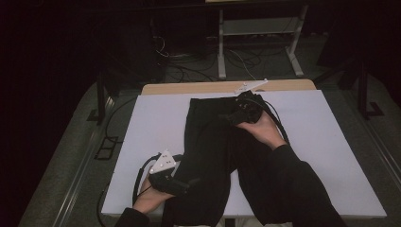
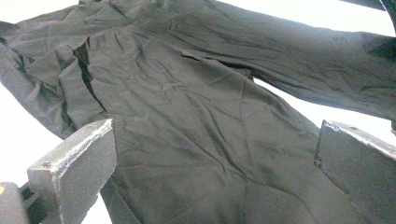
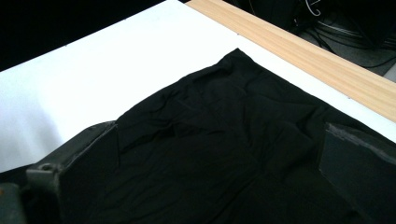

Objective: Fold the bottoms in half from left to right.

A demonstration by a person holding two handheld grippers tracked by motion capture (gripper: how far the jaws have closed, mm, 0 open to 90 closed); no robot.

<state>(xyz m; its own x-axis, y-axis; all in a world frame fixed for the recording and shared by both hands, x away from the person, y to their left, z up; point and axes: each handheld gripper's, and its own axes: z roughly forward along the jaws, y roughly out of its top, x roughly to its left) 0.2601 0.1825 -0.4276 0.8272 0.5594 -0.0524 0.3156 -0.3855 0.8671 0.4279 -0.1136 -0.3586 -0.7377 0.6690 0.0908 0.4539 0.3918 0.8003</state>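
The black garment [image 1: 213, 142] lies spread on the white table [image 1: 331, 156], running from near the far wooden edge [image 1: 189, 88] down to the near edge, where part of it hangs over. It looks like a pair of trousers, with two legs dividing toward you, though the exact cut is hard to tell in this light.

Your left gripper [image 1: 182, 185] sits over the near left portion of the cloth with its jaws spread wide, nothing between them. Your right gripper [image 1: 235, 117] hovers over the far end, jaws likewise apart and empty; the right gripper view shows the far corner of the fabric [image 3: 236, 53] lying flat just short of the wood strip.

Treat the fabric as thin, light and fully limp. It creases readily, as the left gripper view shows, and will sag wherever unsupported. Expect it to drag rather than slide cleanly.

Take hold at an edge or corner, pinching a single fold of cloth. Avoid grasping mid-panel, where the jaws would bunch several layers
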